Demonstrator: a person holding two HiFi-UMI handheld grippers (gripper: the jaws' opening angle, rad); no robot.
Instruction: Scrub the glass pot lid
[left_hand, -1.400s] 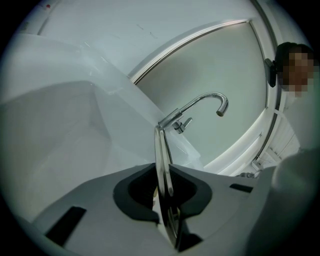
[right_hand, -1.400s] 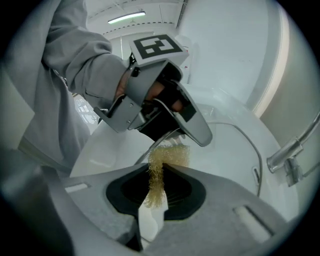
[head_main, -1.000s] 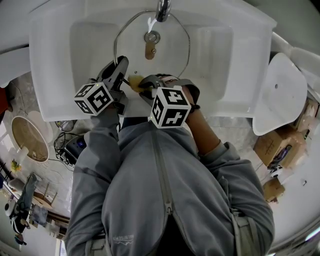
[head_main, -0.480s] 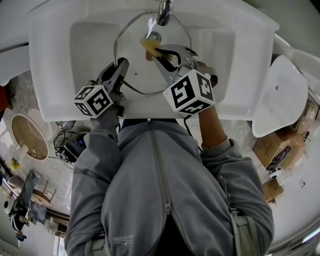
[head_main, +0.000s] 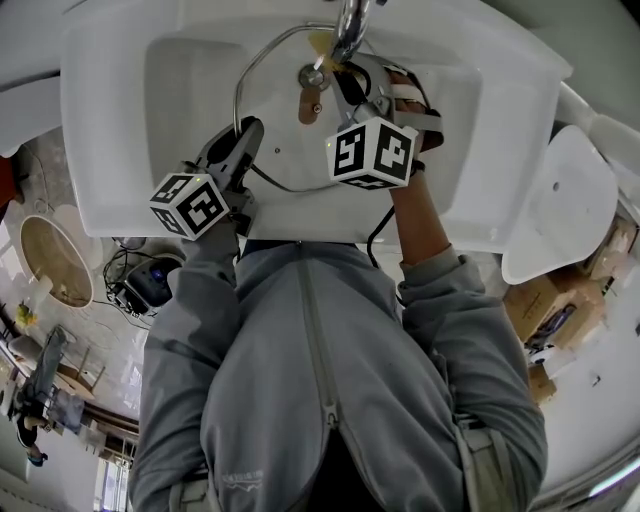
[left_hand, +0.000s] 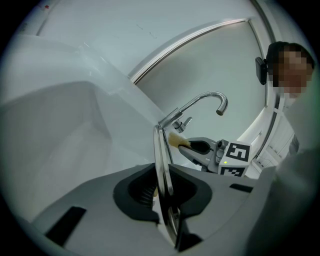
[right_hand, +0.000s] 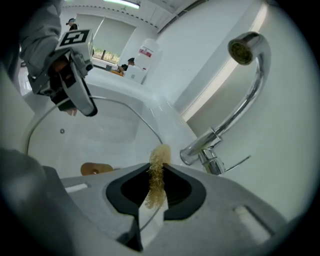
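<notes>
Over the last second I'm seeing the right gripper (head_main: 336, 64) swinging away from the side of the glass pot lid (head_main: 275, 135) farthest from the faucet (head_main: 350, 18), where it was working just beside the left gripper (head_main: 246, 135), and it is now sitting right under the faucet spout. Its jaws are pinching a fibrous yellow scrubber (right_hand: 157, 172), whose tuft is sticking out just short of the faucet base and touching the lid's rim there. The left gripper is not shifting at all: its jaws are staying clamped on the lid's metal rim (left_hand: 159, 150) on the side away from the faucet, holding the lid in the sink (head_main: 110, 130) basin below the spout. The lid's wooden knob (head_main: 308, 100) is showing just on my side of the faucet. From the left gripper view I'm looking along the lid's edge toward the right gripper and the scrubber beneath the faucet. In the head view the spout is crossing over the scrubber, and the right gripper's marker cube (head_main: 372, 152) is covering part of the lid. Well to the right of the faucet, cardboard boxes (head_main: 545, 310) are sitting on the floor.
</notes>
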